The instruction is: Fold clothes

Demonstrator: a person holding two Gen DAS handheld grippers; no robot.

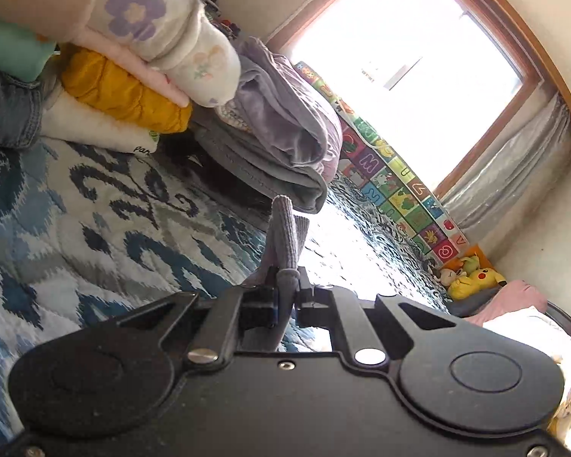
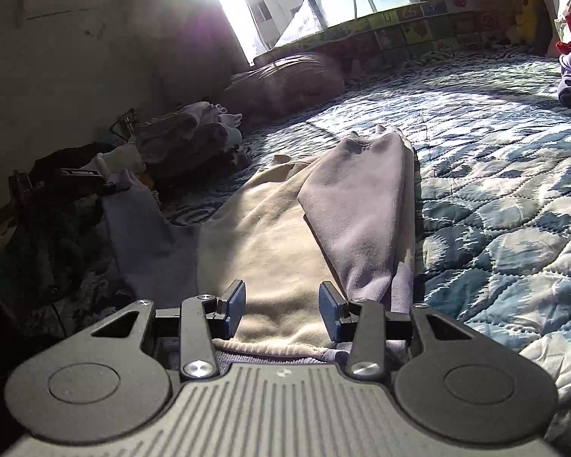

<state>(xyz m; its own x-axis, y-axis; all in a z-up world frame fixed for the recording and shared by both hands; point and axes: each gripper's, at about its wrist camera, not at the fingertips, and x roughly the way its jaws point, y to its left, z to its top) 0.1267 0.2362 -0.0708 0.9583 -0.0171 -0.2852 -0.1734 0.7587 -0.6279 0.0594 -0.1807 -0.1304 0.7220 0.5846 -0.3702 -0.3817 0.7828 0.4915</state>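
Left hand-held gripper [image 1: 286, 285] is clenched on the lavender sleeve cuff [image 1: 285, 228], lifting it off the bed [image 1: 95, 228]. Right hand-held gripper [image 2: 281, 304] hovers released over the cream-and-lavender sweatshirt [image 2: 270, 236] spread there. Mid-fold, I'd say: next, carry that sleeve across the body.

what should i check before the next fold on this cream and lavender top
1. Left tongs shut on the lavender cuff: ok.
2. Right tongs open, nothing between the fingers: ok; they hang over the cream and lavender top.
3. One sleeve already laid over the body: ok.
4. The other sleeve lifted clear of the quilt: cannot tell, its far end lies in shadow.
5. Free quilt beside the top for the fold: ok on the right side; the left side is crowded by dark clothes.
6. Folded stack out of the way: ok.
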